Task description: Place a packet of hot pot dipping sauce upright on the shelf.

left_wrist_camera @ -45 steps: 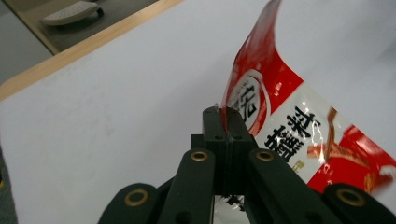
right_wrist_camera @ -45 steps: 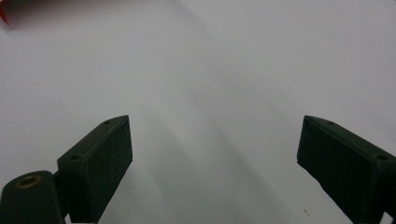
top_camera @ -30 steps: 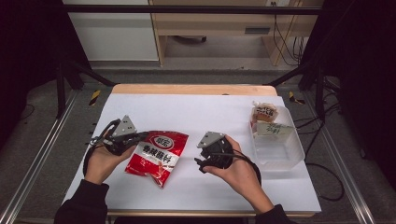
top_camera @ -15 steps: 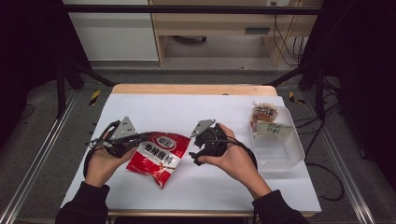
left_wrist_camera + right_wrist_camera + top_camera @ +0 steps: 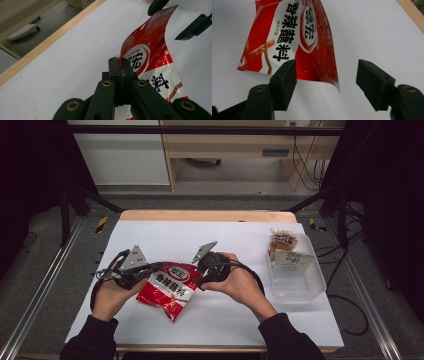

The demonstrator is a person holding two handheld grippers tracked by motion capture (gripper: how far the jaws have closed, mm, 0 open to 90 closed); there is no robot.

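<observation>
High view shows the red snack packet [image 5: 167, 287] lying near the middle of the white table [image 5: 215, 320], well to the left of the clear plastic tub [image 5: 295, 282], which holds two wrapped items at its far end.

Left gripper [image 5: 145, 271]: jaws fully closed on the packet's sealed left edge, confirmed in the left gripper view, where the pads pinch the crimped seam [image 5: 119, 60] and the film rises off the table beyond it.

Right gripper [image 5: 202, 275]: jaws have just been closing but stand apart. In the right gripper view the packet's near edge [image 5: 317, 81] hangs between the two pads without contact on either.

Step in hand, as judged: taking a second hold on the packet's right side. Recommended practice: advance the right jaws until the flat seal sits squarely between the pads, then close on the seam rather than the filled body, while the left grip holds firm so the packet cannot slide.

Materials: the packet is glossy printed film, red and white, thin and flexible, curling and reflecting light; likely slippery. Pads are matte black, rectangular and blunt. Table surface is smooth and matte white with a wooden far edge. Tub is translucent, rigid, with rounded corners.
</observation>
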